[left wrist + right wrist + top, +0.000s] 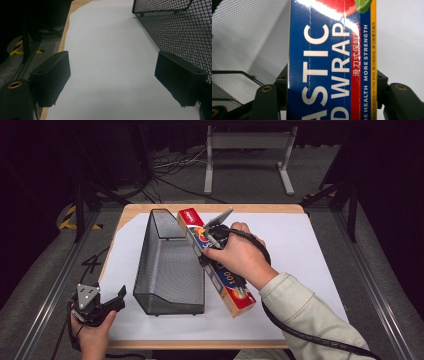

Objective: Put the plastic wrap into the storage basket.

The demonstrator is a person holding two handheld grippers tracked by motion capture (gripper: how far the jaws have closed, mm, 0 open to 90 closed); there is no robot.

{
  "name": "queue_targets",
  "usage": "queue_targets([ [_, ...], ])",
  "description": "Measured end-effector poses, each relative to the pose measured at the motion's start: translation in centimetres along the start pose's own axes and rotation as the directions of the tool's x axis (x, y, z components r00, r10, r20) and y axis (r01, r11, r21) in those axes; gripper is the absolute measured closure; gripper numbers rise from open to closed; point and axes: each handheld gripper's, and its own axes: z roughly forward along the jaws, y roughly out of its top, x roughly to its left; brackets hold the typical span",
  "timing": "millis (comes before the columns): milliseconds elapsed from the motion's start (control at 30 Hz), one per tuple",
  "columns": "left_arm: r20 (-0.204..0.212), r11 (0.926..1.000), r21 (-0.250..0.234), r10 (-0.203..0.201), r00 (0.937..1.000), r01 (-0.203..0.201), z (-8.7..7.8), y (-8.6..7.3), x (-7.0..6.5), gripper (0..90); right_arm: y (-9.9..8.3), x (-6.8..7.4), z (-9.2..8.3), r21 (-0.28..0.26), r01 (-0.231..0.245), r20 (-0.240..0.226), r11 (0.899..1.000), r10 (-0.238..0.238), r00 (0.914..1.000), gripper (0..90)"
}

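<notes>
A long blue, red and yellow plastic wrap box (231, 291) lies aslant just right of a black wire-mesh basket (167, 270). My right gripper (209, 251), held by a hand in a pale sleeve, grips the box near its middle. In the right gripper view the box (329, 62) sits between both jaws, with the mesh basket (244, 42) to its left. Whether the box rests on the table or is lifted I cannot tell. My left gripper (111, 302) is at the table's front left corner, open. In its own view the left gripper (112, 77) is over bare white paper beside the basket (180, 32).
White paper (300, 250) covers the wooden table (210, 208). Beyond the far edge, cables and a grey metal stand (247, 150) are on the floor. Black frame rails (55, 280) run along both sides of the table.
</notes>
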Motion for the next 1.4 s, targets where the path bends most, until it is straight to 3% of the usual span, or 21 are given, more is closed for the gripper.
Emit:
queue_targets([
  [167,0.002,1.0000,-0.001,-0.002,1.0000,0.002,0.1,0.0,-0.1,13.9,0.5,1.2,0.4,0.006,-0.018,-0.047,1.000,0.019,0.9987,40.2],
  [433,0.001,1.0000,0.002,0.005,1.0000,-0.005,0.1,0.0,-0.1,13.9,1.5,2.8,1.3,0.011,-0.019,-0.063,1.000,0.019,0.9978,40.1],
  [1100,0.002,1.0000,0.001,0.009,1.0000,-0.009,0.2,0.0,-0.1,13.9,2.7,5.0,4.4,0.034,-0.056,-0.011,0.998,0.057,0.9983,39.9],
  [1233,0.003,0.9999,0.000,0.013,0.9999,-0.013,0.2,0.0,-0.1,13.8,3.0,5.1,5.1,0.031,-0.081,-0.007,0.996,0.082,0.9966,39.5],
  [1400,-0.002,1.0000,-0.001,0.005,1.0000,-0.005,0.0,-0.2,0.1,13.8,3.2,5.6,6.1,0.048,-0.073,0.002,0.996,0.073,0.9973,39.4],
])
